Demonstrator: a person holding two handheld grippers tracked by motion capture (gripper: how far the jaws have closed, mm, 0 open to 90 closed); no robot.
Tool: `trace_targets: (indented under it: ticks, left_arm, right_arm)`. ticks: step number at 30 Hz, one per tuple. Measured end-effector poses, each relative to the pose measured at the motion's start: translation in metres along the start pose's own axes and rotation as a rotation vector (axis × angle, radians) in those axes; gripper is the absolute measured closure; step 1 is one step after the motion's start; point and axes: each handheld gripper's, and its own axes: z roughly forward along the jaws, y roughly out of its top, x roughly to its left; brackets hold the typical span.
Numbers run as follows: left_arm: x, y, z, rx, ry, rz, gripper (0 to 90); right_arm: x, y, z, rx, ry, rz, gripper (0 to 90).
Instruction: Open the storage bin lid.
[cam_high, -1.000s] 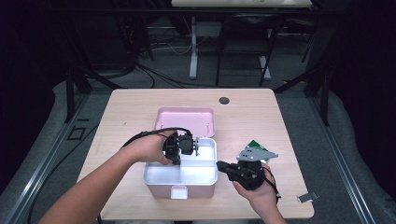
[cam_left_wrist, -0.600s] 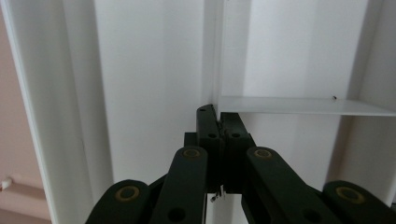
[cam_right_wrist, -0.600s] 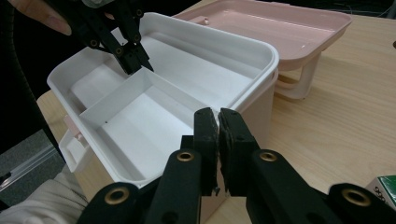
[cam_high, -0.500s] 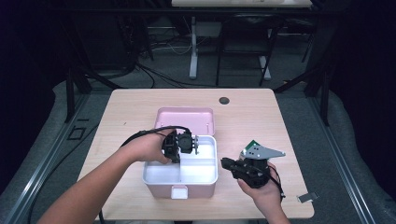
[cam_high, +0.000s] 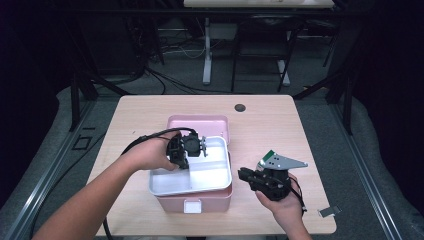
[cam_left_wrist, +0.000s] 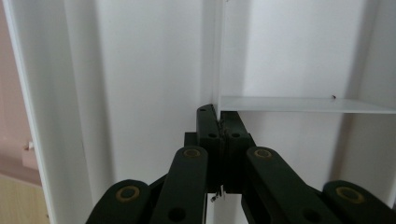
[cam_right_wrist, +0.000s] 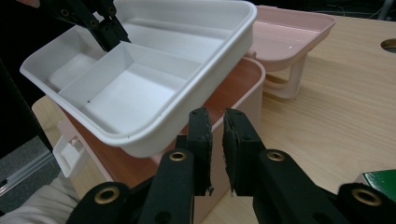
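Observation:
A white divided tray (cam_high: 212, 175) hangs tilted over the open pink box (cam_high: 200, 202), its right end low and near the box rim. My left gripper (cam_high: 196, 148) is shut on the tray's thin inner divider (cam_left_wrist: 219, 70); the jaws pinch that wall from both sides. My right gripper (cam_high: 243, 174) sits just right of the box, pointing at its side. Its jaws (cam_right_wrist: 215, 119) have just been opening, and a narrow gap with nothing in it shows between them. From there the tray (cam_right_wrist: 140, 93) and the left gripper (cam_right_wrist: 112, 35) show above the box (cam_right_wrist: 243, 88).
The box's pink lid (cam_high: 197, 122) lies open behind it on the wooden table (cam_high: 280, 130). A dark round hole (cam_high: 240, 107) sits near the far edge. A small grey clip-like piece (cam_high: 327, 211) lies at the front right corner.
The left gripper has lifted the tray a little, so it stands higher over the box. The right gripper's jaws have parted slightly; that hand has hardly moved.

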Motion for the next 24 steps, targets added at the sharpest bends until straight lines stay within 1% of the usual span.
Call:
trace_targets:
  ticks: [1,2,3,5,7,8,11,12,14,16,18,21,23,24]
  left_arm:
    - [0.001,-0.002,0.0,-0.005,0.002,-0.015,89.1]
    - [0.002,-0.003,-0.001,0.004,-0.005,-0.032,89.2]
    - [0.003,-0.005,-0.002,0.001,0.002,-0.045,89.2]
    - [0.006,-0.009,-0.002,0.006,-0.005,-0.074,89.2]
    - [0.008,-0.013,-0.002,-0.001,-0.014,-0.109,89.2]
    - [0.009,-0.015,-0.003,0.0,-0.007,-0.116,89.2]
    - [0.013,-0.023,-0.006,-0.009,-0.02,-0.168,89.2]
    - [0.014,-0.025,-0.006,-0.006,-0.022,-0.179,89.2]
    - [0.016,-0.029,-0.008,-0.012,-0.016,-0.207,89.2]
    - [0.017,-0.034,-0.01,-0.022,-0.015,-0.23,89.2]
    - [0.018,-0.039,-0.012,-0.02,-0.017,-0.247,89.2]
    - [0.02,-0.046,-0.014,-0.03,-0.019,-0.277,89.2]
    - [0.021,-0.052,-0.015,-0.029,-0.02,-0.287,89.2]
    - [0.021,-0.055,-0.016,-0.035,-0.016,-0.299,89.2]
  right_arm:
    - [0.0,0.0,0.0,0.0,0.0,0.0,80.7]
    - [0.0,0.0,0.0,0.003,-0.001,0.002,80.4]
    - [0.0,-0.001,0.001,0.006,-0.001,0.002,80.1]
    - [0.0,-0.001,0.002,0.009,-0.002,0.0,79.5]
    - [0.0,-0.001,0.003,0.01,-0.005,0.005,78.5]
    - [-0.001,-0.001,0.003,0.01,-0.002,0.004,78.1]
    - [-0.001,-0.002,0.003,0.013,-0.002,0.002,77.3]
    - [-0.001,-0.002,0.004,0.015,-0.003,0.001,76.9]
    - [-0.001,-0.002,0.004,0.019,-0.002,0.004,76.2]
    - [-0.001,-0.002,0.005,0.02,0.0,0.003,74.9]
    - [-0.001,-0.003,0.006,0.02,-0.003,0.0,74.0]
    - [-0.001,-0.003,0.006,0.021,-0.004,0.001,72.6]
    - [-0.001,-0.003,0.006,0.023,-0.007,0.003,71.5]
    - [-0.001,-0.003,0.006,0.025,-0.007,0.004,70.8]
